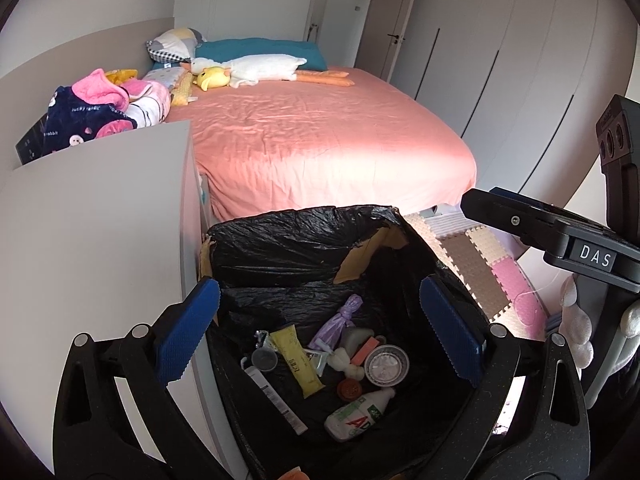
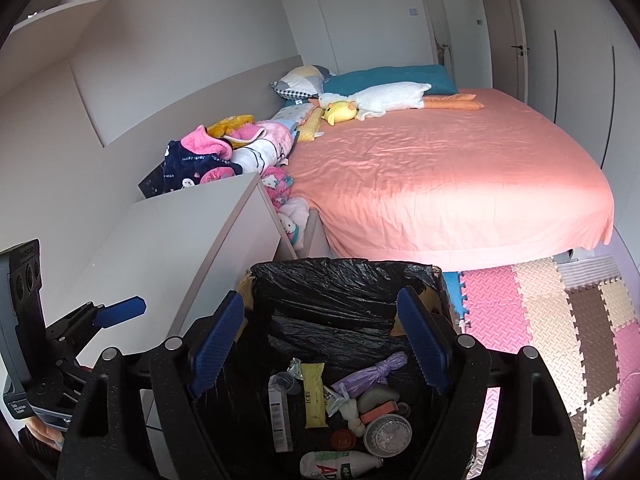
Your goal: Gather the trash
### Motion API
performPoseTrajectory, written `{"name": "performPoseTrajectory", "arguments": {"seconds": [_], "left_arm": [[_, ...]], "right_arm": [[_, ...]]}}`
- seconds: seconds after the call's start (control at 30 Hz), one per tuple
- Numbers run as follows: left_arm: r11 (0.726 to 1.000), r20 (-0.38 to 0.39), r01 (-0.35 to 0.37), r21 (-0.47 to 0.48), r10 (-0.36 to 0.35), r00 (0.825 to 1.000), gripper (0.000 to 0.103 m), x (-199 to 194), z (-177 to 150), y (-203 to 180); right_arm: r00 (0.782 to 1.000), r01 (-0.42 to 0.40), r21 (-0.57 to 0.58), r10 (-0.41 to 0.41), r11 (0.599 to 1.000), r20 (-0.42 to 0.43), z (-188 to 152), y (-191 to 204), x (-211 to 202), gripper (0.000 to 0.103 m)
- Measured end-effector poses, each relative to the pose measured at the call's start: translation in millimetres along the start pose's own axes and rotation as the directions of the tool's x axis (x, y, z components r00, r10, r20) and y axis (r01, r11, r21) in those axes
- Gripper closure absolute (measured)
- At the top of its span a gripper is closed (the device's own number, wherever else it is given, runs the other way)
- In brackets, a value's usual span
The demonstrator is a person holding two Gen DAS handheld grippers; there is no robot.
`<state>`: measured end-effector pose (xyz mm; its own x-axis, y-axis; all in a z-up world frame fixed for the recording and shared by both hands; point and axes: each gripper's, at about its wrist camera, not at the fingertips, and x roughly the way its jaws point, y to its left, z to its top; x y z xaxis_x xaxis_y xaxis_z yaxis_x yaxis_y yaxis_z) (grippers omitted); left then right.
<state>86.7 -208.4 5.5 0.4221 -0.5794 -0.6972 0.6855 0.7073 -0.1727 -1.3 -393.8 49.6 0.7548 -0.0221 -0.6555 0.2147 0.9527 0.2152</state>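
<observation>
— While both grippers hang over the bin, what are the fingers doing?

— The left gripper (image 1: 320,334) has its blue fingers (image 1: 188,330) spread wide with nothing between them. The right gripper (image 2: 320,342) is the same: fingers (image 2: 218,340) apart, holding nothing.

— And the trash?

— All at the bottom of the trash bin (image 2: 344,280), a cardboard box lined with a black bag. Nearest lies a white bottle (image 1: 356,414) with red and green print, on its side. Just beyond it sit a brown cap (image 1: 349,390) and a foil cup (image 1: 386,364). A yellow wrapper (image 1: 298,362) lies near the middle, and a knotted purple bag (image 1: 338,322) lies farthest in.

— Where does the bin stand?

— On the floor, against the foot of the bed (image 2: 440,184), with a grey cabinet (image 2: 172,248) to its left and foam floor mats (image 2: 560,320) to its right.

— Farther back?

— A white goose plush (image 2: 384,100) and a yellow duck plush (image 2: 340,112) lie near the pillows at the head of the bed.
</observation>
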Motion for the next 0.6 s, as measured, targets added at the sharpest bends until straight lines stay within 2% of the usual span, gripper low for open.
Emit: {"name": "performPoseTrajectory", "arguments": {"seconds": [0.43,0.6], "left_arm": [[1.0,0.011,0.001,0.011,-0.001,1.0,0.006,-2.9,-0.2,-4.4],[0.999,0.006,-0.026,0.031,0.026,1.0,0.006,-2.4,0.0,-8.1]], "right_arm": [[1.0,0.002,-0.005,-0.002,1.0,-0.006,-1.0,2.0,1.7,0.024],[1.0,0.002,-0.006,-0.002,1.0,-0.006,-1.1,1.7,1.8,0.024]]}}
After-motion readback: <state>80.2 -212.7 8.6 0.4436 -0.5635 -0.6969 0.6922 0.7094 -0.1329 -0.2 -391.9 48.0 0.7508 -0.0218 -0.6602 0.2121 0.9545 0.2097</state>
